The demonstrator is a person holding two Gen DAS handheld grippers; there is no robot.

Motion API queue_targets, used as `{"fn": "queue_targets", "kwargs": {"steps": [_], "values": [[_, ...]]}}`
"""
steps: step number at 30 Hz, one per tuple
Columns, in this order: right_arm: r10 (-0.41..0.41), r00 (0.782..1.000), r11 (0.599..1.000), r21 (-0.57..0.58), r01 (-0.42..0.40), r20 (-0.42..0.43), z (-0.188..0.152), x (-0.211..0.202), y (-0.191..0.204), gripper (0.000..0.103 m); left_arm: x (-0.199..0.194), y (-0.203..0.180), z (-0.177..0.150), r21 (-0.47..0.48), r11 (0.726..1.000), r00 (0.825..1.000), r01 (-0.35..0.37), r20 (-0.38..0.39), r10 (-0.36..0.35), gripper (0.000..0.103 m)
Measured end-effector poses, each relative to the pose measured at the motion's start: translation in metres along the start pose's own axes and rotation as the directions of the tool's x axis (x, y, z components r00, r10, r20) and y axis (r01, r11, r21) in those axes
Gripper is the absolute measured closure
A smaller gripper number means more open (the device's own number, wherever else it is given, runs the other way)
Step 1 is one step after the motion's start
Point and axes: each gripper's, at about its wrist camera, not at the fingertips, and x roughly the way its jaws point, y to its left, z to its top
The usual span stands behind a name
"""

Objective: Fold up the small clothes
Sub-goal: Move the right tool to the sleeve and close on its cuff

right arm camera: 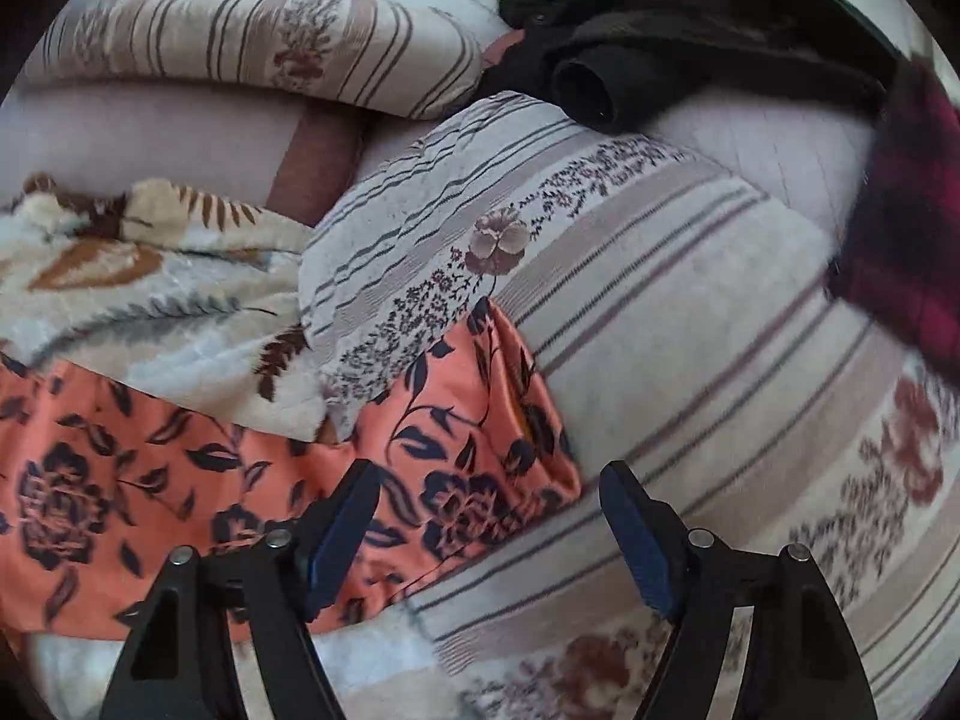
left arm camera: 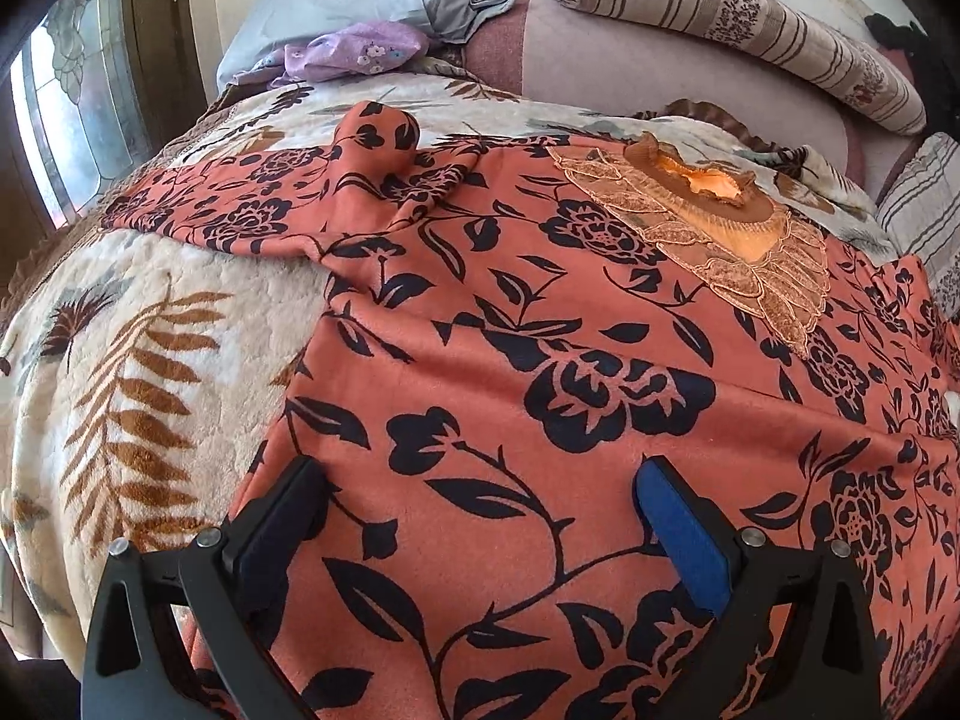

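Left wrist view: the left gripper (left arm camera: 480, 516) hangs low over an orange garment with a dark floral print (left arm camera: 540, 372), its jaws spread wide and nothing between them. One finger shows a blue pad (left arm camera: 684, 540); the other finger (left arm camera: 282, 522) lies in shadow near the garment's left edge. The garment is spread front-up across a cream blanket with brown leaf motifs (left arm camera: 138, 360), which covers the bed. Its neckline carries a gold embroidered panel (left arm camera: 738, 240) — seen toward the upper right of the view. One sleeve (left arm camera: 372, 150) lies bunched and partly rolled at the upper left of the garment. Beyond the blanket sit a grey-blue pillow (left arm camera: 336, 6), a crumpled lilac floral cloth (left arm camera: 348, 54) and a long striped bolster (left arm camera: 744, 24).

Right wrist view: the right gripper (right arm camera: 489, 534) also has its jaws apart and holds nothing. Its left finger (right arm camera: 336, 540) hovers over the other sleeve of the orange garment (right arm camera: 468, 432), which lies rumpled against a striped floral pillow (right arm camera: 690, 312); whether the finger touches the cloth cannot be told. The right finger (right arm camera: 636, 546) sits above the pillow. The blanket (right arm camera: 150, 300) shows at left, above the garment. Farther back — black clothing (right arm camera: 690, 30) is heaped on pale bedding, and a dark red plaid fabric (right arm camera: 912, 228), blurred, enters from the right edge.
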Motion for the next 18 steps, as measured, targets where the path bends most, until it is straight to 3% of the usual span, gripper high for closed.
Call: {"fn": "queue_targets", "kwargs": {"steps": [2,4,5,8,12,14,18], "values": [[-0.015,0.997,1.0,-0.019,0.014,-0.071,0.003,0.029,0.007,0.026,0.001,0.002,0.002,-0.012,1.0,1.0,0.005,-0.002,-0.005,0.0],[-0.056,0.99,0.996,-0.072,0.047,-0.13,-0.002,0.045,0.016,0.05,0.002,0.002,0.003,-0.014,1.0,1.0,0.003,-0.005,-0.003,0.0],[-0.067,0.984,0.995,-0.089,0.053,-0.163,-0.003,0.05,0.019,0.085,0.003,0.002,0.004,-0.014,1.0,1.0,0.002,-0.007,-0.002,0.0],[0.02,0.984,1.0,-0.006,-0.021,-0.179,0.004,0.034,0.008,0.1,0.004,0.003,0.007,-0.028,1.0,1.0,0.008,-0.018,-0.009,0.0],[0.21,0.972,0.975,0.103,-0.199,-0.105,0.042,-0.03,-0.017,0.1,0.002,0.008,0.01,-0.044,0.998,0.998,0.039,-0.04,-0.041,0.0],[0.311,0.95,0.943,0.136,-0.304,-0.028,0.07,-0.081,-0.027,0.1,0.0,0.013,0.012,-0.076,0.995,0.996,0.067,-0.047,-0.071,0.0],[0.514,0.844,0.832,0.151,-0.534,0.153,0.122,-0.206,-0.034,0.1,-0.006,0.025,0.013,-0.144,0.983,0.991,0.116,-0.05,-0.124,0.0]]}}
